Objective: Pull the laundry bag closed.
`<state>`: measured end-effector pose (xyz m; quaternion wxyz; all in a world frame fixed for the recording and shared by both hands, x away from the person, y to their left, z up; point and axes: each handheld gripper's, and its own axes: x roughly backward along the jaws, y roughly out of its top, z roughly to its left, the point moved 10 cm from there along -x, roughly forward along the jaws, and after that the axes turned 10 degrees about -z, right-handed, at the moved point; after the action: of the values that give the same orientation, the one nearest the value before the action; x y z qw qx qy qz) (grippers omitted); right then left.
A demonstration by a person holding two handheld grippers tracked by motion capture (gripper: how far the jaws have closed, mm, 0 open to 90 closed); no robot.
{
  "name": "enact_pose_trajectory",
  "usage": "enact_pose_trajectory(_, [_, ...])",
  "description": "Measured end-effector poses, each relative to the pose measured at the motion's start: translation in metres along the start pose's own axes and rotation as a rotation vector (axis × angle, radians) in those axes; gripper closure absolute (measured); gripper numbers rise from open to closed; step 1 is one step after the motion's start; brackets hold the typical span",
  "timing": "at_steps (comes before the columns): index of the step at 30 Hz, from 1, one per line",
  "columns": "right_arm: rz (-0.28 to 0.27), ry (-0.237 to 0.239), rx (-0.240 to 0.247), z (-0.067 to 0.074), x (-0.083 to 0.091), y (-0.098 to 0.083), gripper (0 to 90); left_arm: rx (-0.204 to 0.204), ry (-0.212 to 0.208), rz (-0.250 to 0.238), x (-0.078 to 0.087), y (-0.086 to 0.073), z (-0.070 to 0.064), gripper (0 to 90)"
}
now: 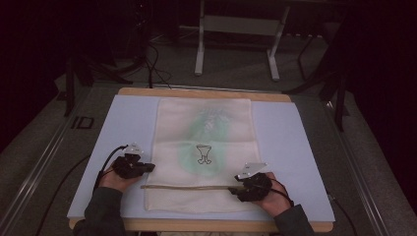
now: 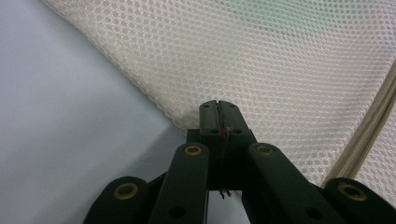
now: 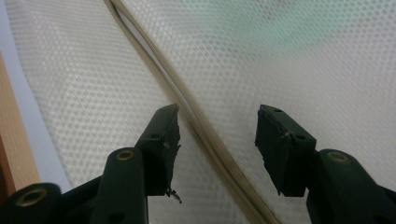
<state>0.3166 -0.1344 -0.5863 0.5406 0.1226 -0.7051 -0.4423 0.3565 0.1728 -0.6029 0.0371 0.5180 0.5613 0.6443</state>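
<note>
We see a cream-white, rectangular mesh laundry bag lying flat in the middle of a pale blue-grey mat that covers a light wooden table, and we place everything else by that bag. A green garment shows faintly through the mesh around the bag's centre, under a small black outline print. Across the bag's near part runs a beige zipper band, from close to its left edge to its right edge. The left gripper, a black two-jaw tool held in the person's left hand, sits at the bag's left edge, just above the left end of the zipper band. In the left gripper view its jaws are pressed together, their tips right at the bag's border; we cannot tell whether mesh is pinched between them. The right gripper, held in the person's right hand, lies at the right end of the zipper band. In the right gripper view its jaws stand well apart, one on each side of the zipper band, which passes slantwise between the fingertips without either pad pressing on it. Beyond the bag's far edge the table ends, and a white metal frame stands on a dark floor.
</note>
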Motion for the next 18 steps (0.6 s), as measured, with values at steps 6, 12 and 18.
enact_pose_trajectory(6, [-0.008,0.023,0.029,0.009,-0.009,0.011,48.7,0.005,-0.008,-0.006,0.0,0.0,0.0,89.4])
enact_pose_trajectory(12, [-0.014,0.06,0.049,0.017,-0.015,0.018,48.7,-0.001,-0.017,-0.006,0.001,-0.001,0.0,89.4])
enact_pose_trajectory(18, [-0.008,0.093,0.07,0.027,-0.026,0.022,48.7,-0.004,-0.022,-0.007,0.001,-0.001,0.0,89.4])
